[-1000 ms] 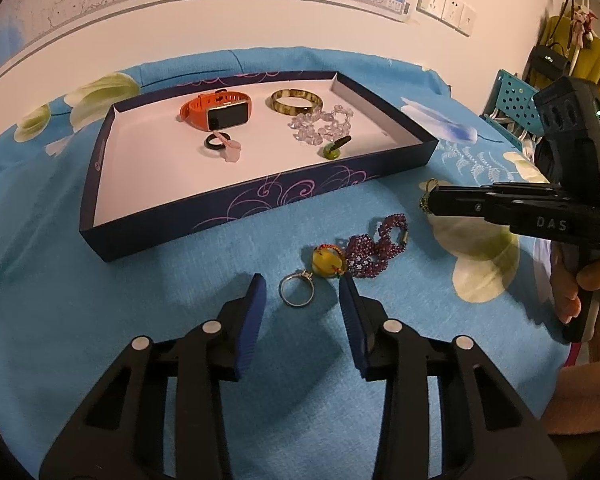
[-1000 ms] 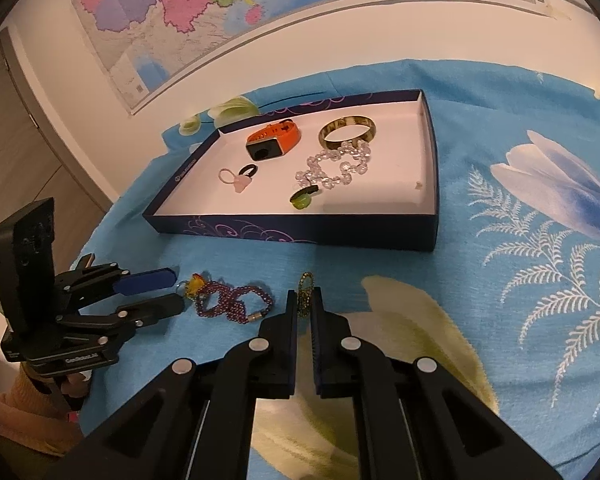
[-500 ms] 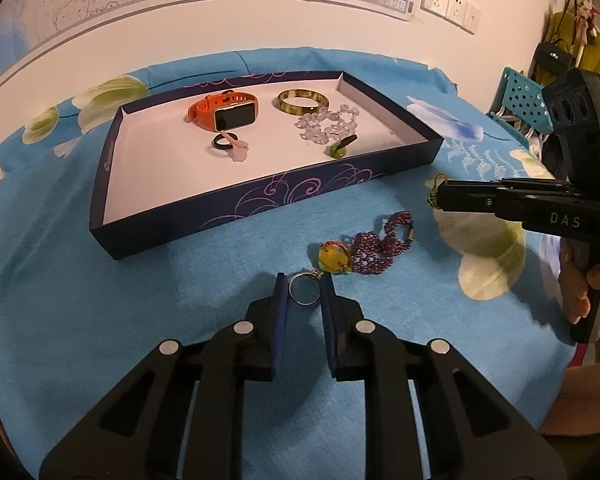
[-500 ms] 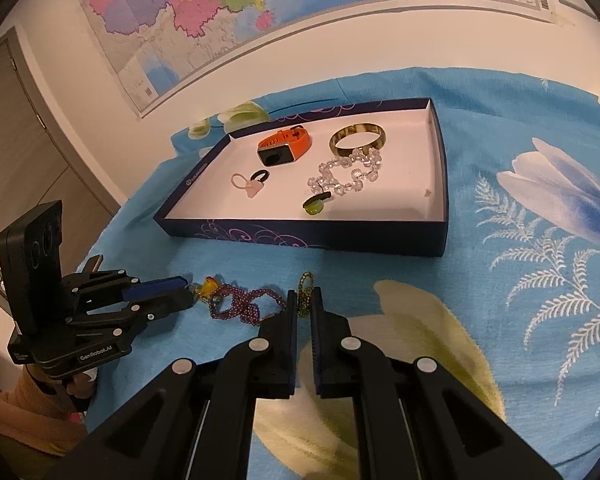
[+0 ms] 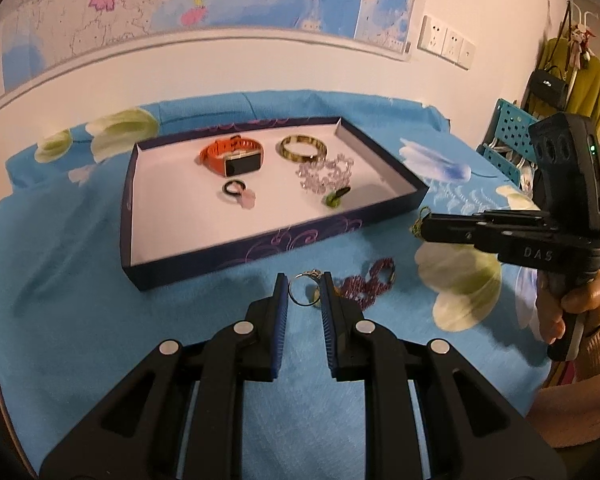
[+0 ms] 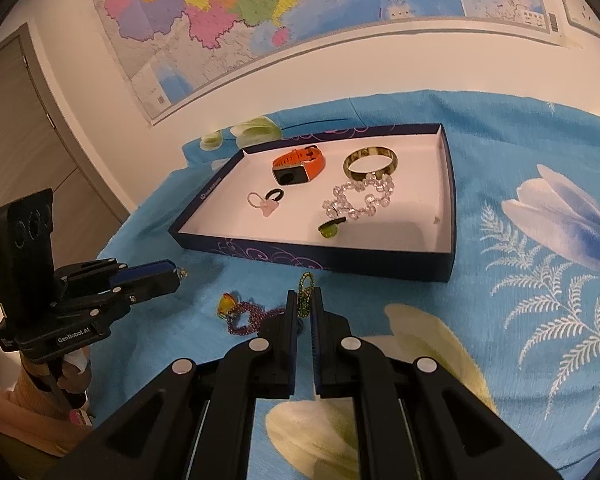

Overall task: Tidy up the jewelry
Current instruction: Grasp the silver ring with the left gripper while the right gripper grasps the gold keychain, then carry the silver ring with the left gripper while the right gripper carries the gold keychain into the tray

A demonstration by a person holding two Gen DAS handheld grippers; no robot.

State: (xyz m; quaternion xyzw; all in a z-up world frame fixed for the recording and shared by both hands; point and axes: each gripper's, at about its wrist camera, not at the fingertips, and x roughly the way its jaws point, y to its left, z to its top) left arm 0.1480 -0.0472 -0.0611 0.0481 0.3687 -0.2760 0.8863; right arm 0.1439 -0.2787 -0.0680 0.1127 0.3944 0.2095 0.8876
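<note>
Jewelry split btw tray (image 5: 236,258) and blue cloth (image 5: 80,312). Silver ring (image 5: 303,292) pinched upright in left claw (image 5: 305,294), lifted off cloth, just in front of tray's near wall. Right claw (image 6: 305,304) clenched on green chain (image 6: 306,284), chain loop sticking up past the tips, near tray's front wall at its R part. Purple bead bracelet (image 5: 366,284) w/ yellow bead (image 6: 225,303) lies on cloth btw the two claws, close to both. In tray: orange watch (image 5: 232,156), gold bangle (image 5: 302,148), clear bead bracelet (image 5: 324,174), black ring w/ pink bit (image 5: 236,190), green ring (image 5: 334,198). Tray's near-left floor area bare white; items cluster toward back and right. Open cloth L of left claw and R of right claw.

Vs 1 s ago: left claw was wide apart around ring flat on cloth; now closed on it and raised, closer to tray. Right claw same grip on chain, raised & nearer to tray.
</note>
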